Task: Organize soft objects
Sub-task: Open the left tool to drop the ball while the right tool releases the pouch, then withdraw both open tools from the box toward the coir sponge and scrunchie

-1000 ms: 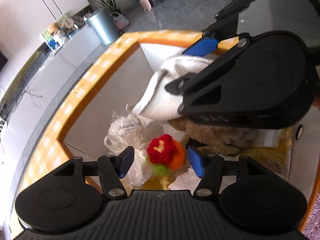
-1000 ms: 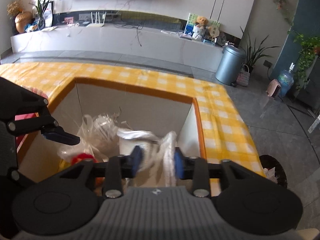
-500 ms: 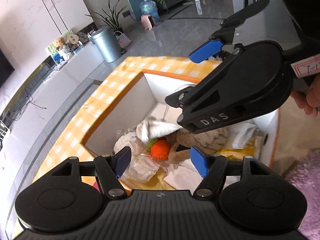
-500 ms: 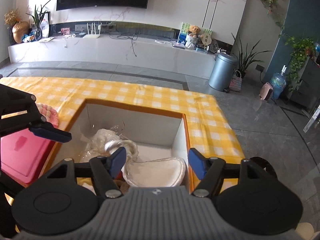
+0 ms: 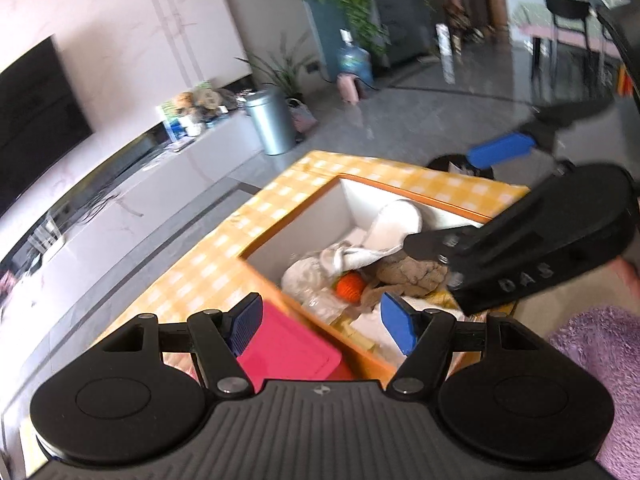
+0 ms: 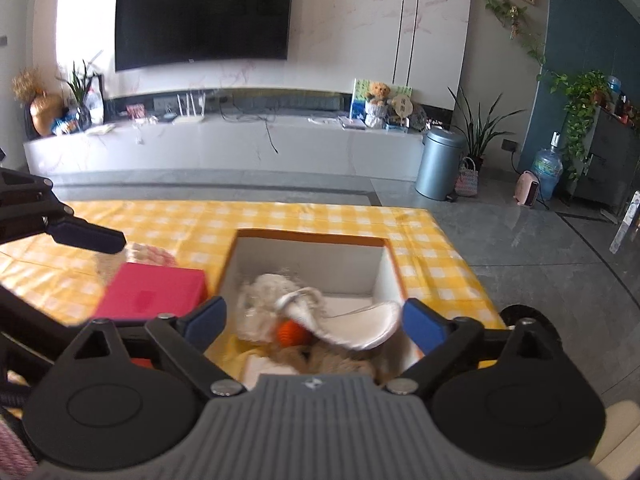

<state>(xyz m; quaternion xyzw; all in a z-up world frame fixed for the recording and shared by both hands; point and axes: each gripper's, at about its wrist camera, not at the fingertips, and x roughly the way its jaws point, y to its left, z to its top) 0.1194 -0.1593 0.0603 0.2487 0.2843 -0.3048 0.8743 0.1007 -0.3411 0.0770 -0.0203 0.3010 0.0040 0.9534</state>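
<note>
Yellow checked cloth (image 6: 304,220) covers the table before a long white TV console (image 6: 224,148). At left lies a red box (image 6: 152,292). Beside it, the left gripper (image 5: 320,320) hangs with its jaws wide and empty. Further right, the open white box (image 6: 312,256) holds the soft objects: white cloth (image 6: 352,326), orange knitted ball (image 6: 290,332), brown plush (image 5: 412,276). Above it, the right gripper (image 6: 314,318) has just been opening, jaws wide, nothing between them.
</note>
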